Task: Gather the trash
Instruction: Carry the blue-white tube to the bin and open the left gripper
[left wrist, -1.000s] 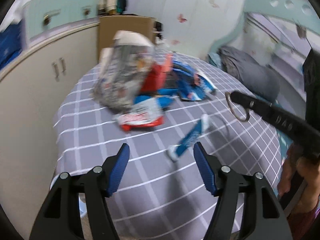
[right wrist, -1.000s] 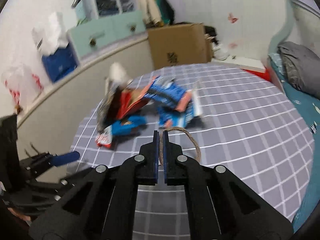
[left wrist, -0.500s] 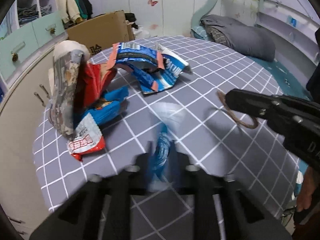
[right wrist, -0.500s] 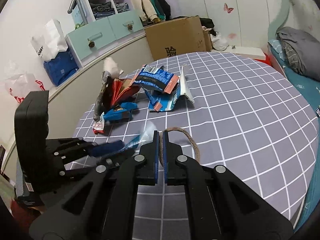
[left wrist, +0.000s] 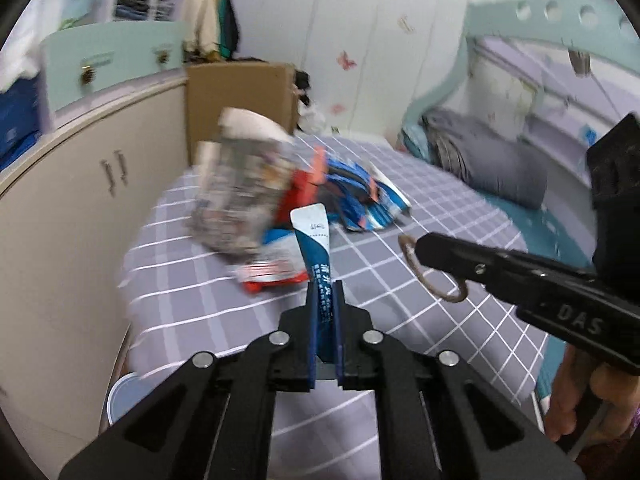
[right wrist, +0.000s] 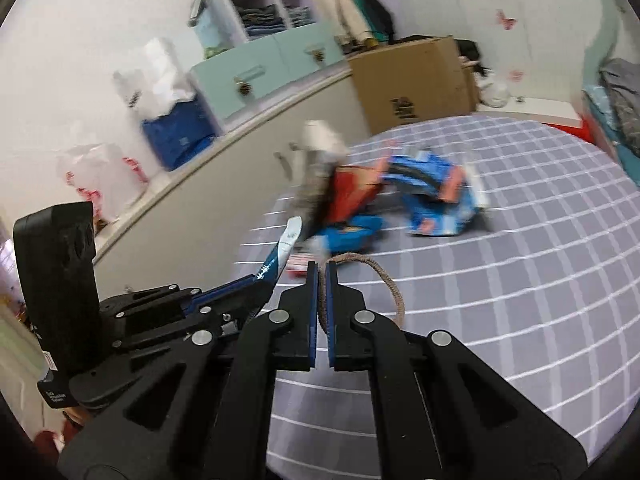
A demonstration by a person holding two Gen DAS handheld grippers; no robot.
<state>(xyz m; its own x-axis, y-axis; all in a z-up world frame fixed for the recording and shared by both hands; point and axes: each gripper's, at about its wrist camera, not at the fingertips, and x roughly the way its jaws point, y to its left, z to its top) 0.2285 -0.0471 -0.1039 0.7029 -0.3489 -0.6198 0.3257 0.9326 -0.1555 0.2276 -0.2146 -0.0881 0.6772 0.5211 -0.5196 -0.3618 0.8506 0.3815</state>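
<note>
My left gripper [left wrist: 325, 292] holds a long blue-and-white sachet [left wrist: 314, 236] upright above the checked tablecloth [left wrist: 192, 280]; its jaws are closing the last bit, and the pads press on the sachet. In the right wrist view the sachet [right wrist: 280, 254] sticks out of the left gripper [right wrist: 256, 280]. My right gripper [right wrist: 322, 280] is shut on a brown elastic loop [right wrist: 384, 276], which also hangs from its tip in the left wrist view [left wrist: 434, 280]. Behind lies a blurred heap: blue wrappers [left wrist: 356, 188], a grey bag [left wrist: 240, 192] and a red-and-white packet [left wrist: 276, 272].
The round table [right wrist: 520, 280] stands against a curved beige cabinet [left wrist: 60, 208]. A cardboard box [left wrist: 240, 92] stands behind it, and a bed with a grey pillow [left wrist: 488, 168] lies to the right. A white bin [left wrist: 124, 396] shows below the table's near-left edge. A hand [left wrist: 580, 400] holds the right gripper.
The left gripper went from open above the sachet to shut on it and raised it off the cloth. The right gripper stayed shut on the loop and shifted a little.
</note>
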